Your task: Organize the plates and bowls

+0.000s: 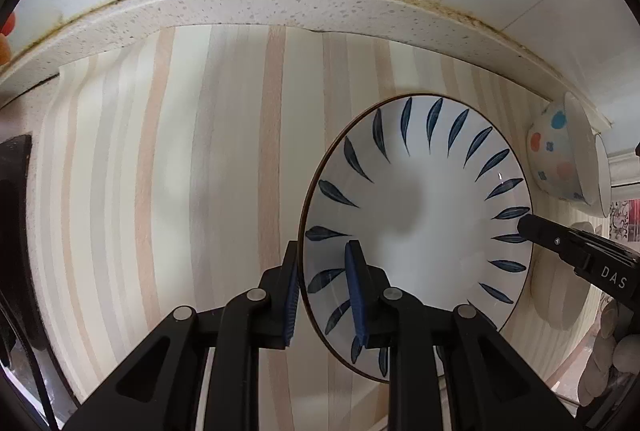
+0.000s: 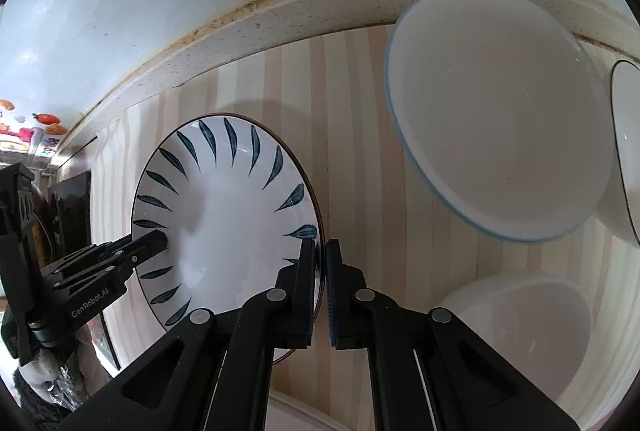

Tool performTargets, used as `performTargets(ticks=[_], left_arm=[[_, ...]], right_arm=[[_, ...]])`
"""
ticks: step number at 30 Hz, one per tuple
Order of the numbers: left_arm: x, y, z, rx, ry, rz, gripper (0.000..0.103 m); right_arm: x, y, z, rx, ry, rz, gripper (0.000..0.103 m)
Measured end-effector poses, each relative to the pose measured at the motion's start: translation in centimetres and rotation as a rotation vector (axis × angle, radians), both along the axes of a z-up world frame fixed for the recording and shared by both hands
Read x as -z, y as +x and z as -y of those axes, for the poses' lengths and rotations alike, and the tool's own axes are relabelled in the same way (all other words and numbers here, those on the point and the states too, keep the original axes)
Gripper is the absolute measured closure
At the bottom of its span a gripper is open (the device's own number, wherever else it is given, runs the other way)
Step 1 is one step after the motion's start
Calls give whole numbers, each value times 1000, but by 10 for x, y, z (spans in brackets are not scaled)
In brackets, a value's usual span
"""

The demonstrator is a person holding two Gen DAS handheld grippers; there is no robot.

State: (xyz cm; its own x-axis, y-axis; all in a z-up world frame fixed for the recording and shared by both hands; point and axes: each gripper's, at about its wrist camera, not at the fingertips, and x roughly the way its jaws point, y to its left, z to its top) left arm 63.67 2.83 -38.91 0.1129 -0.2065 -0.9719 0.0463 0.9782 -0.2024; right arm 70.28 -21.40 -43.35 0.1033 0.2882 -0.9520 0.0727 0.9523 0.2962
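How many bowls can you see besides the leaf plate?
3: a tilted blue-rimmed bowl, one at the right edge, one at lower right. More may be hidden.

- In your left wrist view, the white letters "DAS" stand on the black body of the right gripper [image 1: 524,227], which enters from the right edge.
- In your right wrist view, "GenRobot.AI" is printed in white on the black body of the left gripper [image 2: 162,241], at the left side of the frame.
- The colourful stickers [image 2: 44,129] on the wall at far left are too small for you to read.
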Motion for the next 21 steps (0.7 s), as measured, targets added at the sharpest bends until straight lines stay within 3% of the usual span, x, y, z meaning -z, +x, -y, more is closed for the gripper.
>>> performTargets(ticks=[7,14,21], left_arm=[[-42,-25,-6,0,-2,55,84],[-88,-66,-6,15,-14,107,84],[-105,-116,6,39,-34,114,84]], right_arm=[[-34,-23,4,-28,25,37,97],[-76,-74,15,-66,58,58,97],[-96,-142,29,-59,73,60,97]])
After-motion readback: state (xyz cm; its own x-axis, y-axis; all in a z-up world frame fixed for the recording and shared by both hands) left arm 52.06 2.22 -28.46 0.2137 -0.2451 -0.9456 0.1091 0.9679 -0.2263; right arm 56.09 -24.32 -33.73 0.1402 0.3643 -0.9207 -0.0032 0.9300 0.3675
